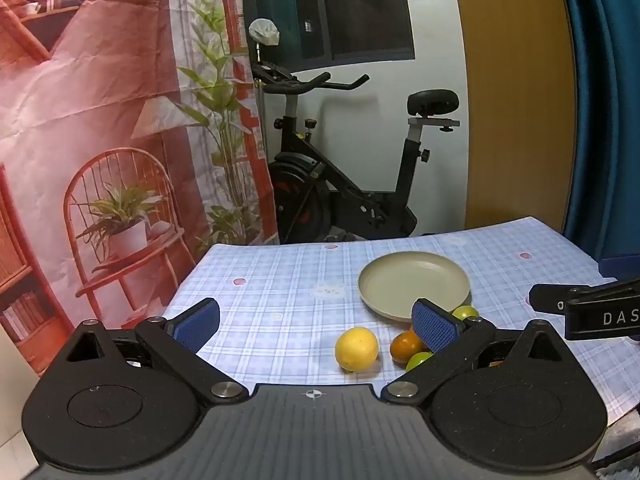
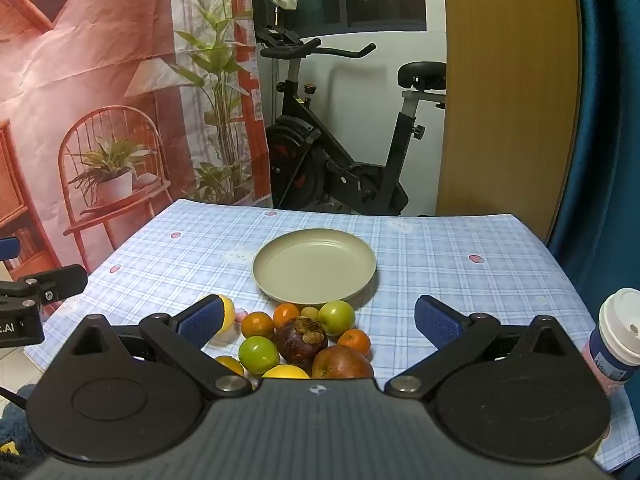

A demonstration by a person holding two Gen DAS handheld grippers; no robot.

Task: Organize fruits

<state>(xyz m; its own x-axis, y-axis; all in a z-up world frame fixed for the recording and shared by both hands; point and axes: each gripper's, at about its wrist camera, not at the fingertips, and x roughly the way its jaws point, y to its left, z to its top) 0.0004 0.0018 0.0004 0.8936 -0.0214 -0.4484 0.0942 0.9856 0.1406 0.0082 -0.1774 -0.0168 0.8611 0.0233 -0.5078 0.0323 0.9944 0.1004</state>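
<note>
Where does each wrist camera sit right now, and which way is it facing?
Left wrist: behind the open left gripper, left of the fruit, facing the plate; right gripper at its right edge.
Right wrist: behind the open right gripper, over the fruit pile, facing the plate.
Shared: plate, checked tablecloth, exercise bike.

free: plate (image 2: 316, 270) bare | blocked: fruit pile (image 2: 300, 340) before it, cup (image 2: 618, 336) right

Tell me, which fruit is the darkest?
The mangosteen, in the middle of the pile. It is dark purple-brown with a dry cap on top; the others are green, orange, yellow or red.
</note>
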